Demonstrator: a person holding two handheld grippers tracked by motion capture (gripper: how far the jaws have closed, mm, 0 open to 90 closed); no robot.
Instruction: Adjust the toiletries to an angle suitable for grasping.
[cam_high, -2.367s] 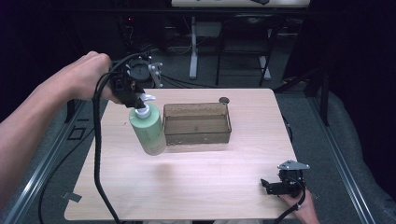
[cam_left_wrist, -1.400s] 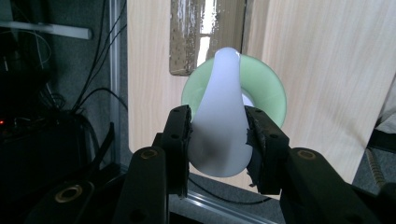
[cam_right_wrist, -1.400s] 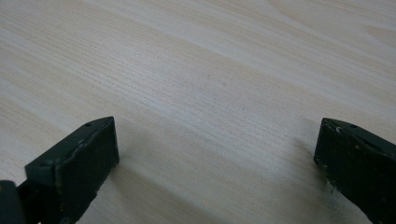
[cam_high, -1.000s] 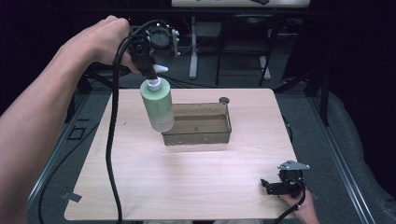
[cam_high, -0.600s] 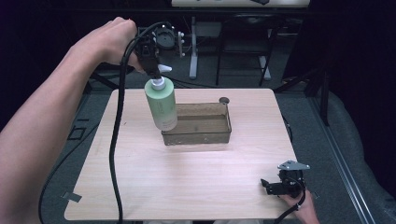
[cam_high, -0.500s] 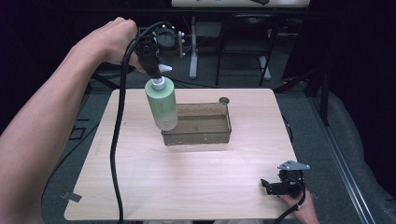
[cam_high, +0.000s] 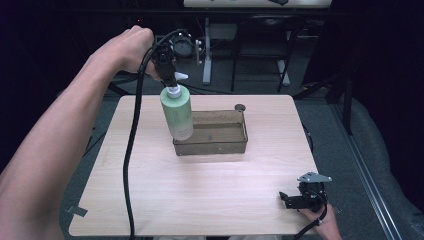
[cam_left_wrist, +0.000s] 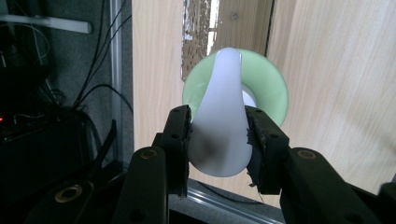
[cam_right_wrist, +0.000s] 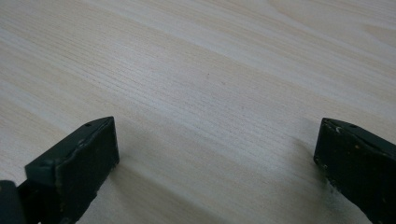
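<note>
A pale green pump bottle (cam_high: 177, 113) hangs upright in the air over the left end of a clear brown bin (cam_high: 235, 145). My left gripper (cam_high: 168, 80) is shut on its white pump head (cam_left_wrist: 219, 116), both pads pressing the head's sides, with the green bottle shoulder (cam_left_wrist: 273, 88) below. The bottle's base overlaps the bin's left wall in the high view. My right gripper (cam_high: 294, 199) rests low at the table's front right corner, open, its black jaws wide apart over bare wood (cam_right_wrist: 210, 93).
The light wooden table (cam_high: 150, 200) stands on grey carpet with dark surroundings. A small dark round thing (cam_high: 240, 107) lies behind the bin's far right corner. The left gripper's black cable (cam_high: 131, 165) drapes across the table's left side. Metal stand legs (cam_high: 207, 55) rise behind.
My left hand has carried the bottle up from beside the bin's left end and rightward, and over the last second lowered it slightly over the bin's left end. The right gripper has stayed put.
</note>
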